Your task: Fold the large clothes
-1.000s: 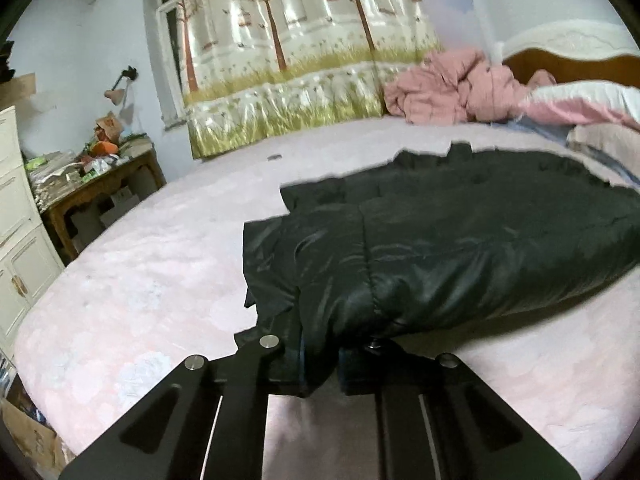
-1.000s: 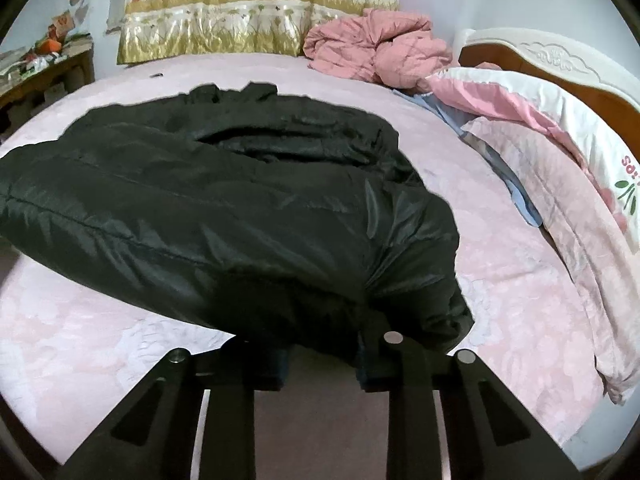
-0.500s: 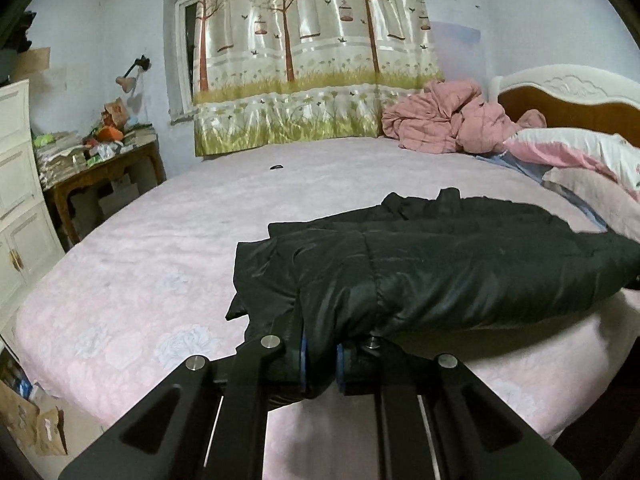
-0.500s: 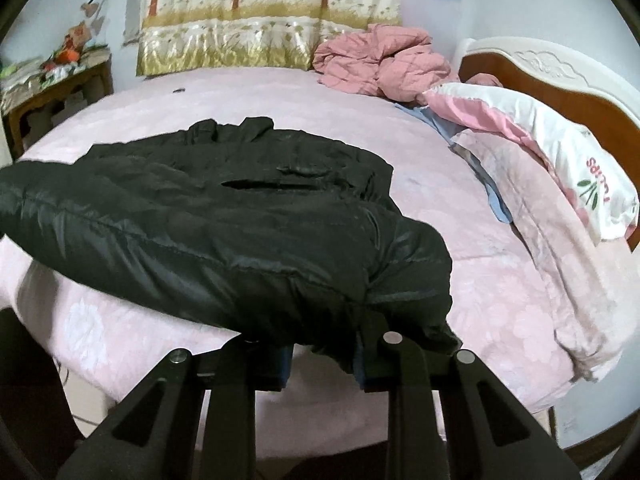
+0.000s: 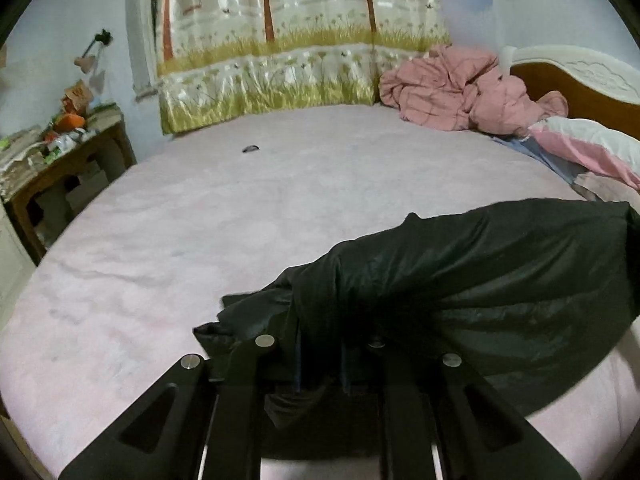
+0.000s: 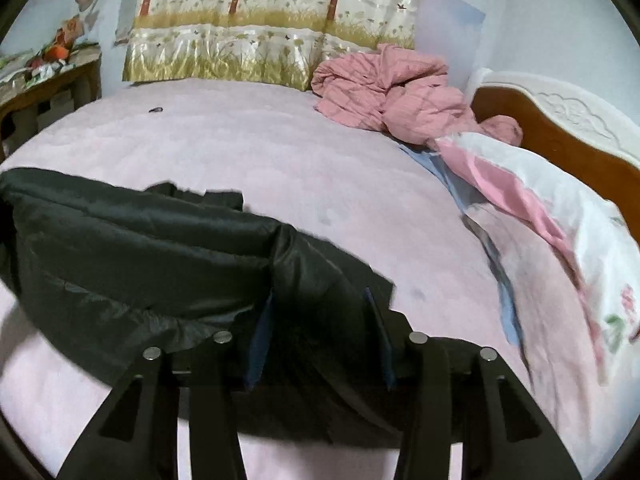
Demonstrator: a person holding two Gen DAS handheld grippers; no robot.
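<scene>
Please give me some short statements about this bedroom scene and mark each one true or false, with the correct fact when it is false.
1. The jacket is black. True.
2. The left gripper holds nothing. False: jacket fabric is bunched between its fingers.
3. A pink blanket lies crumpled near the headboard. True.
4. The curtain is plain blue. False: it is printed with trees and grass.
5. The jacket lies spread flat on the bed. False: it is bunched and lifted between the left gripper and right gripper.
</scene>
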